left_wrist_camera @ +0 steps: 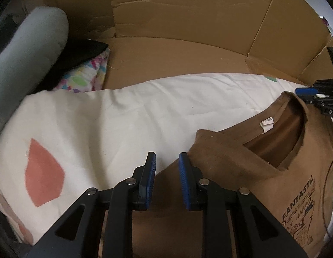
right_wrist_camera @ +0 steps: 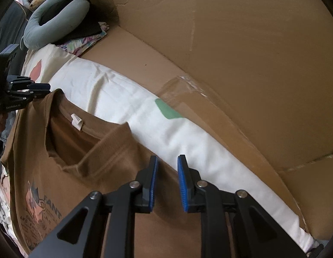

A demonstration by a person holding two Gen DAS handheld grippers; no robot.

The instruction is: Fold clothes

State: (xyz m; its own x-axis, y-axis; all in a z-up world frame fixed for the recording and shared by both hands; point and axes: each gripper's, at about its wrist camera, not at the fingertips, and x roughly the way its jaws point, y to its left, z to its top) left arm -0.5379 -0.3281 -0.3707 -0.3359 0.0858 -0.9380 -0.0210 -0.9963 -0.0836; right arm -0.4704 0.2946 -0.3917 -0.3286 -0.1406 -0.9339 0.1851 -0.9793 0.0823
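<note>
A brown T-shirt (left_wrist_camera: 241,172) with a "FANTASTIC" print lies front up on a white sheet (left_wrist_camera: 123,118). Its collar and white neck label (left_wrist_camera: 266,123) face the cardboard. My left gripper (left_wrist_camera: 167,157) hovers over the shirt's shoulder edge, open, with nothing between the blue pads. In the right wrist view the same T-shirt (right_wrist_camera: 59,150) lies at the left. My right gripper (right_wrist_camera: 167,159) is open over the other shoulder edge, where brown cloth meets the white sheet (right_wrist_camera: 188,133). Each gripper shows in the other's view: right gripper (left_wrist_camera: 304,92), left gripper (right_wrist_camera: 42,89).
Cardboard walls (left_wrist_camera: 188,10) and a cardboard floor (right_wrist_camera: 231,86) close off the far side. A grey neck pillow (left_wrist_camera: 26,53), a black item (left_wrist_camera: 80,51) and a multicoloured cloth (left_wrist_camera: 84,77) lie at the left end. The sheet bears a pink patch (left_wrist_camera: 43,176) and a green patch (right_wrist_camera: 166,107).
</note>
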